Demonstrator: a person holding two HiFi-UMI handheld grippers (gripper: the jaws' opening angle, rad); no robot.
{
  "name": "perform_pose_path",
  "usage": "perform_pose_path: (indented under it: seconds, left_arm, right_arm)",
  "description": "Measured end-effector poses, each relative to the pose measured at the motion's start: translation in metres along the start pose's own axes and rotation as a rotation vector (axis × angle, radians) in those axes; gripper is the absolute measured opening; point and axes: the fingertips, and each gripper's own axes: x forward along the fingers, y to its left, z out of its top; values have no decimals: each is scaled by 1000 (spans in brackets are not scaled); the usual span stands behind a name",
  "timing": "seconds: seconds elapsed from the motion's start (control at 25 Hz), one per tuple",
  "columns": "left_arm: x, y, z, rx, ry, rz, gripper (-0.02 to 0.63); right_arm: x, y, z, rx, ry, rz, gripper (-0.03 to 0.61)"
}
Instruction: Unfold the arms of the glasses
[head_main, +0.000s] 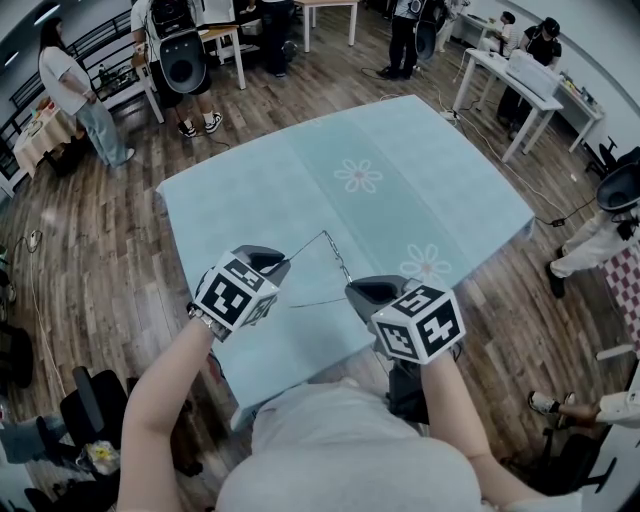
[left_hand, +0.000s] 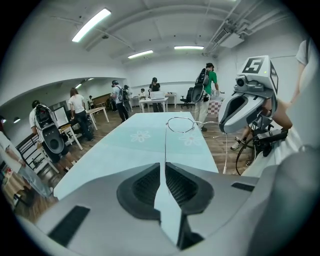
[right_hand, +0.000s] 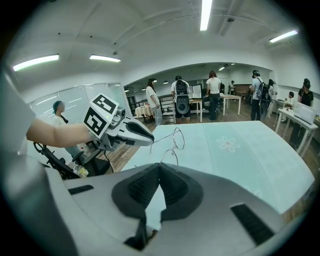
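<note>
A thin wire pair of glasses (head_main: 327, 238) hangs in the air between my two grippers, above the near part of the light-blue tablecloth (head_main: 400, 160). My left gripper (head_main: 284, 260) is shut on the tip of one arm (left_hand: 165, 145), which runs straight out to the round rims (left_hand: 181, 125). My right gripper (head_main: 350, 288) is shut on the frame by a lens rim (right_hand: 178, 139). In the right gripper view the left gripper (right_hand: 149, 140) holds that arm stretched out to the side. The other arm (head_main: 318, 302) shows as a faint line below.
The table's near edge (head_main: 300, 385) is right in front of the person's body. Wooden floor surrounds the table. Several people stand at the far end of the room near white tables (head_main: 520, 85), and a black speaker-like unit (head_main: 183, 60) stands at the back left.
</note>
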Motion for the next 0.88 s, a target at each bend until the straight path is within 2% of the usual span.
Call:
perform_pose_path:
  seconds: [0.32, 0.64, 0.88]
  left_arm:
    - [-5, 15, 4, 33, -12, 70, 43]
    - [-10, 17, 8, 36, -49, 81, 41]
    - [-23, 24, 22, 22, -159, 148, 41]
  right_arm:
    - [-1, 0, 0, -1, -1, 9, 8]
    - [-2, -3, -1, 9, 3, -7, 8]
    - [-2, -11, 1, 30, -17, -37, 8]
